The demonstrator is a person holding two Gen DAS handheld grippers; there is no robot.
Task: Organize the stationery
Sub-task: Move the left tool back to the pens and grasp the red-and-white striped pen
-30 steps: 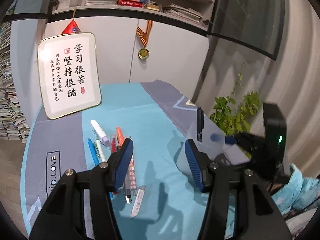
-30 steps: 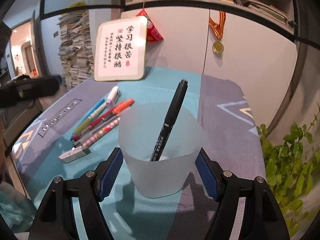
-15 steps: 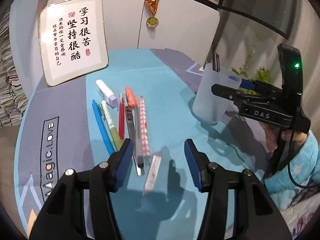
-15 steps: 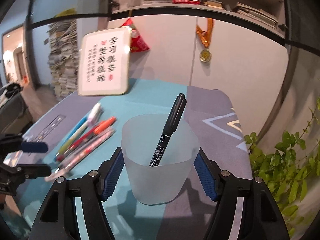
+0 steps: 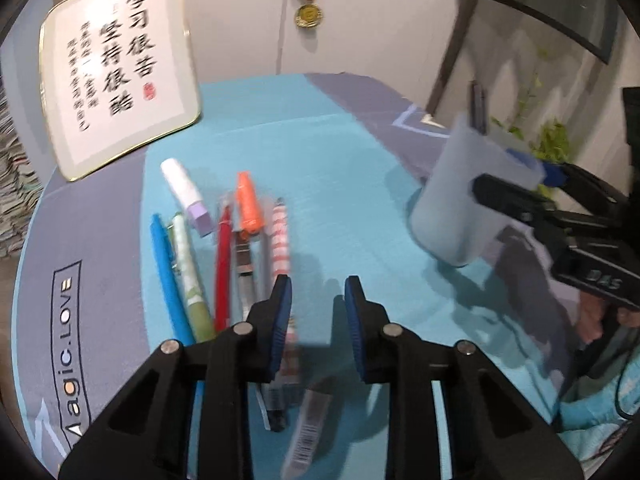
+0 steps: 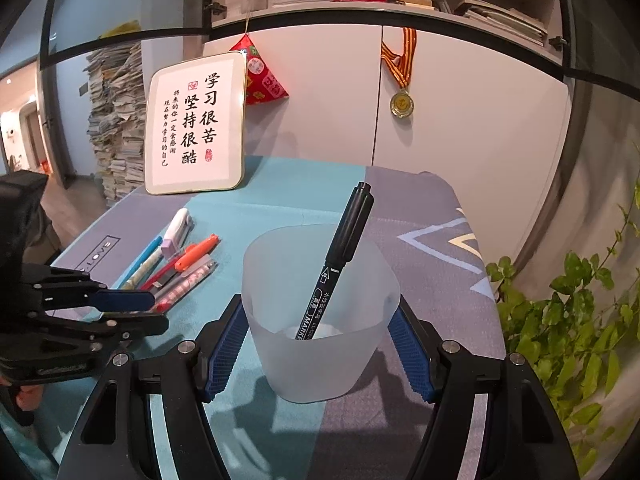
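Leftmost on the teal and grey tablecloth (image 5: pixel 340 168) lie the loose pens in a close row: a blue pen (image 5: pixel 166 272), a green pen (image 5: pixel 188 272), a white and purple highlighter (image 5: pixel 186 196), a red pen (image 5: pixel 223 264), an orange marker (image 5: pixel 248 204) and a pink striped pen (image 5: pixel 279 244), all roughly parallel. Over the near ends of that row hangs the left gripper (image 5: pixel 318 320), its blue-padded jaws parted with nothing between them; a barcoded white item (image 5: pixel 306 432) lies blurred on the cloth below it. Further right, the right gripper (image 6: pixel 320 344) has its jaws spread wide around a frosted plastic cup (image 6: pixel 320 344), a pad pressed on each side of it; in the left wrist view the cup looks tilted. Inside the cup a black marker (image 6: pixel 340 256) leans toward the right rim. At the far right, a leafy plant (image 6: pixel 572 320) stands beside the table.
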